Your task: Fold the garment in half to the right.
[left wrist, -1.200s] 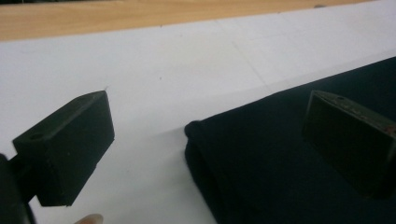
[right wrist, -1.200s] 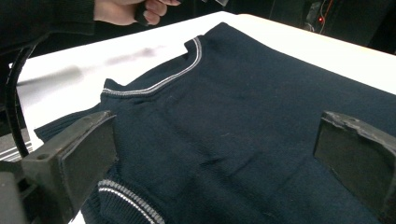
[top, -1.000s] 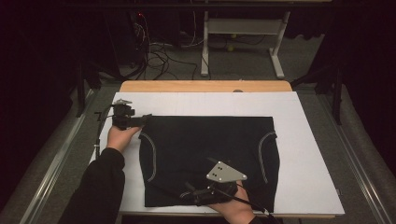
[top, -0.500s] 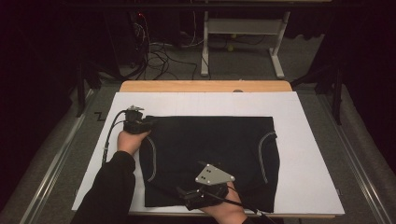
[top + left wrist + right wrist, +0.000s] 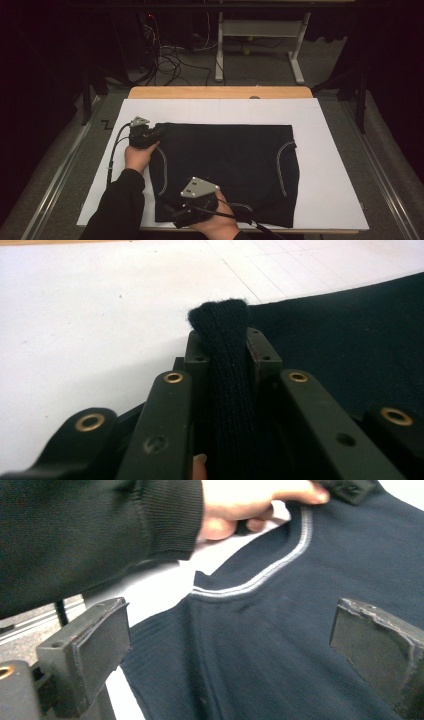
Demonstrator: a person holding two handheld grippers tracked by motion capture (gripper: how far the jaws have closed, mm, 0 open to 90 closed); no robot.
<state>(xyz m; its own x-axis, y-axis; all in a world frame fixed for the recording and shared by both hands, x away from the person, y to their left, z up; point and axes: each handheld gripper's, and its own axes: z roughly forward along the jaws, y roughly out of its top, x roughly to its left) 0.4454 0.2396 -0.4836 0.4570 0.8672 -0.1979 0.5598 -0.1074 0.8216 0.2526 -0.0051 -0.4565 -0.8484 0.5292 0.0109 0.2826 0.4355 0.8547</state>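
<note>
Left gripper: jaws just closing, now pinching a fold of the black garment. Right gripper: shifted leftward along the garment's near hem.

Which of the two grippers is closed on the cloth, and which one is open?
The left gripper has just closed on a fold of the dark garment at its far left corner. The right gripper has wide-open jaws above the cloth.

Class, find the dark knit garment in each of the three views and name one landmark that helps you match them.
High view: the dark knit garment lies flat across the middle of the white table.
Left gripper view: a bunched fold stands pinched between the jaws, the rest lying at right.
Right gripper view: it spreads between the open jaws.
Shared landmark: the pale stitched seam, also curving in the high view.
</note>
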